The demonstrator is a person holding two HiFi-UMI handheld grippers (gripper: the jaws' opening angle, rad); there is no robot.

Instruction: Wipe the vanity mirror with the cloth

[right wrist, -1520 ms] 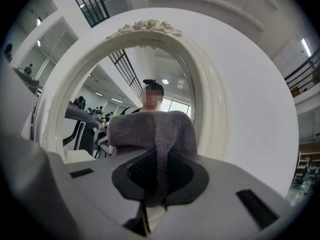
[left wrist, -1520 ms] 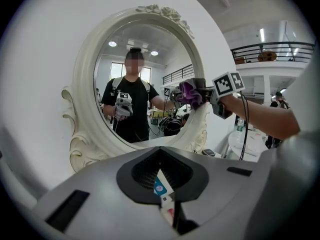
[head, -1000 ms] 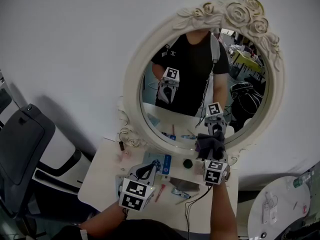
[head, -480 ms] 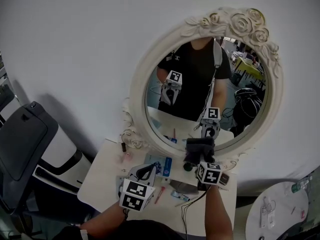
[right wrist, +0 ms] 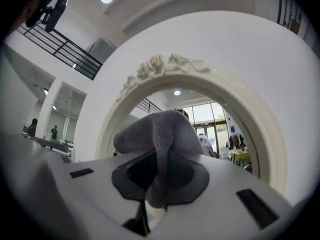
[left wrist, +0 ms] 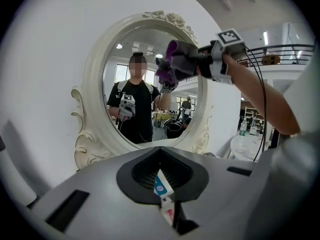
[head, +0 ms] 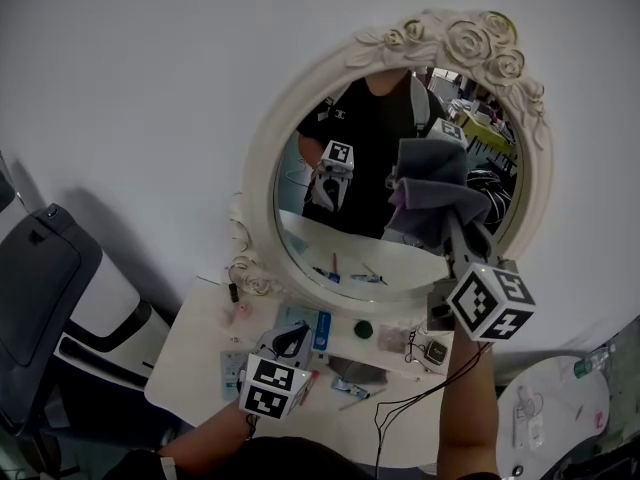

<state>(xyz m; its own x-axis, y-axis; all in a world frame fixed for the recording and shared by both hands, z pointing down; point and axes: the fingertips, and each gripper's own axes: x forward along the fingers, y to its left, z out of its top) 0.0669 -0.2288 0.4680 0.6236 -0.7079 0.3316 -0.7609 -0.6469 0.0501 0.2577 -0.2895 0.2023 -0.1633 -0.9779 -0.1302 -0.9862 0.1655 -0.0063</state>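
White wall (head: 150, 88), mirror (head: 352, 230): right gripper (head: 458, 236) fingers pinch cloth (head: 432, 190), glass contact unclear; left gripper (head: 292, 340) fingers closed, empty.

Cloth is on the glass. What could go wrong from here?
1. The right gripper pinches only a fold of the cloth; rubbing the mirror could pull it free.
2. The cable hanging below that gripper could snag the small things on the table.
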